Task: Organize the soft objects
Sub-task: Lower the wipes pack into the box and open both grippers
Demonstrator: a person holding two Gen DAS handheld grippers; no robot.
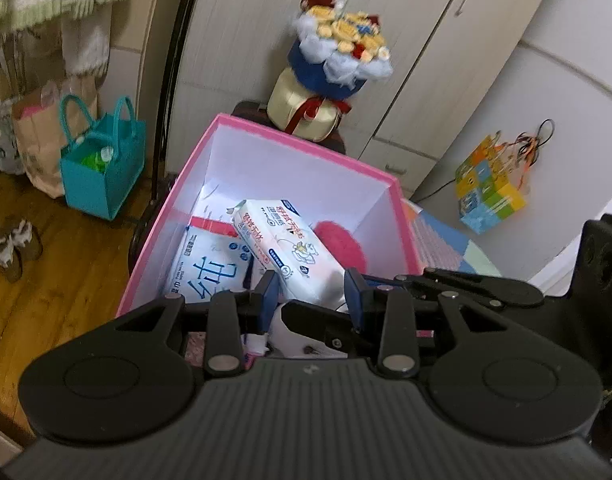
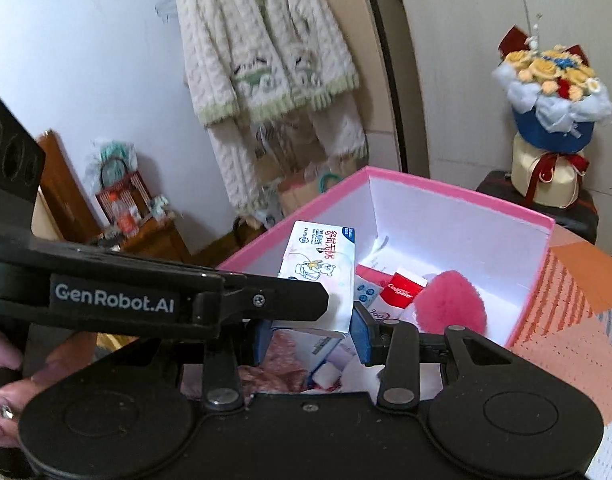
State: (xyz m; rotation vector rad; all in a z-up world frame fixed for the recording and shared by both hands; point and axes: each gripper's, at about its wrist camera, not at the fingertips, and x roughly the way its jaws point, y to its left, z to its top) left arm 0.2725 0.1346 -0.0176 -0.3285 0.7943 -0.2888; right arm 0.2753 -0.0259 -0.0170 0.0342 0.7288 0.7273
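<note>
A pink box with white inner walls [image 1: 297, 148] [image 2: 458, 208] holds a white tissue pack with a bear print [image 1: 285, 244] [image 2: 322, 268], a second tissue pack with blue characters [image 1: 209, 268], a red Colgate box [image 2: 402, 286] and a pink fluffy ball [image 1: 342, 248] [image 2: 452, 306]. My left gripper [image 1: 312, 298] stands with its blue pads either side of the bear pack's near end. My right gripper [image 2: 312, 330] also holds that pack's near end between its blue pads. The left gripper's arm crosses the right wrist view.
A flower bouquet [image 1: 338, 60] [image 2: 554, 120] stands on a dark stool behind the box. A teal bag [image 1: 101, 164] and paper bag sit on the wood floor at left. A colourful cube [image 1: 490, 184] lies right. A knitted cardigan [image 2: 265, 68] hangs on the wall.
</note>
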